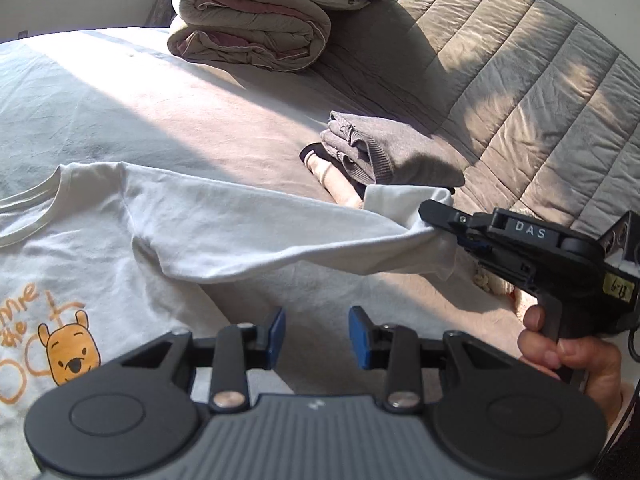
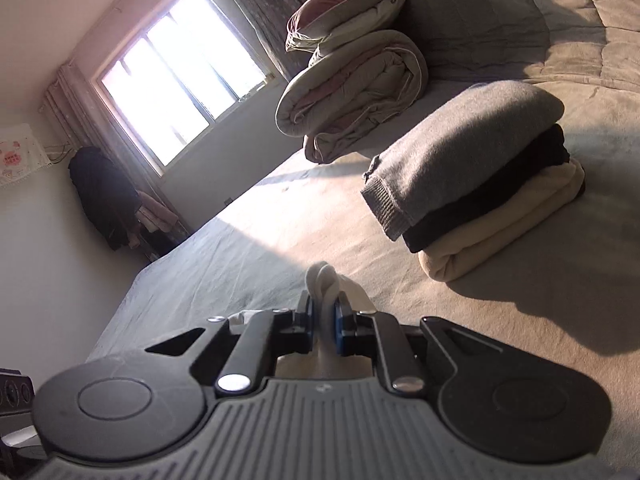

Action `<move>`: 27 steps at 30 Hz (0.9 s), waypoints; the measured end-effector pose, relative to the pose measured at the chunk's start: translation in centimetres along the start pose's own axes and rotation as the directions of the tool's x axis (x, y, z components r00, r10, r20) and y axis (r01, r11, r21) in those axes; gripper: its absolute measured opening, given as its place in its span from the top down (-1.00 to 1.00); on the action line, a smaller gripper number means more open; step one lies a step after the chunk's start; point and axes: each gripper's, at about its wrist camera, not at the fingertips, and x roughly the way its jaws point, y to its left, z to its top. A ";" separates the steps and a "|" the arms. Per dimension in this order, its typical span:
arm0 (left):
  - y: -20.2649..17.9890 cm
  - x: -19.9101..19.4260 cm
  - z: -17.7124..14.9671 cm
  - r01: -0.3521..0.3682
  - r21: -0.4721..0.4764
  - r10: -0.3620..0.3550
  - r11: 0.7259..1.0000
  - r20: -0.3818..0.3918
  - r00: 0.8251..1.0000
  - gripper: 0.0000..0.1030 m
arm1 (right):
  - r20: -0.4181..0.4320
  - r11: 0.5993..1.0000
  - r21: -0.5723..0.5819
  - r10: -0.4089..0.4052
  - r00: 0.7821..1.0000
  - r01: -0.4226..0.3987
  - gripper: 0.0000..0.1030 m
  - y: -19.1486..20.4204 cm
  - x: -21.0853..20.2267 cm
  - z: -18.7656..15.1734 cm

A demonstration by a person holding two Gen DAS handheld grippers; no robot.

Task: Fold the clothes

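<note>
A white T-shirt (image 1: 100,248) lies face up on the bed (image 1: 224,120), collar toward the rolled quilt (image 1: 248,28). Its sleeve stretches sideways, pinched at the cuff by the right gripper (image 1: 430,216). The left gripper (image 1: 316,334) hovers with fingers apart, holding nothing

Sunlit bed (image 2: 248,240), bright window (image 2: 176,88), curtains (image 2: 256,12), pale wall (image 2: 48,240), rolled quilt (image 2: 352,92)

Left wrist: low over bed (image 1: 224,128), looking across shirt (image 1: 120,240) toward headboard. Right wrist: near sheet, tilted, facing window (image 2: 176,84). Shared: clothes stack (image 1: 372,152), rolled quilt (image 1: 248,28).
</note>
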 end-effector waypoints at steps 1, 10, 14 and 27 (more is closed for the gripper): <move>0.0 0.3 -0.1 0.009 -0.010 -0.009 1.000 -0.003 1.000 0.29 | 0.008 1.000 0.012 -0.024 1.000 0.024 0.74 -0.2 -0.4 -0.2; -0.9 3.6 -1.9 -0.001 0.015 0.002 1.000 -0.095 0.995 0.29 | -0.272 0.917 0.280 -0.208 0.940 0.284 0.78 -5.6 -2.0 -6.6; -0.9 4.2 -2.0 -0.003 0.009 0.004 1.000 -0.104 0.995 0.27 | -0.235 0.942 0.208 -0.213 0.948 0.263 0.44 -5.1 -3.7 -5.9; -3.5 7.1 -1.0 0.089 -0.053 -0.093 0.995 -0.083 0.992 0.25 | -0.206 0.924 0.315 -0.157 0.966 0.218 -0.11 -9.4 -2.6 -0.3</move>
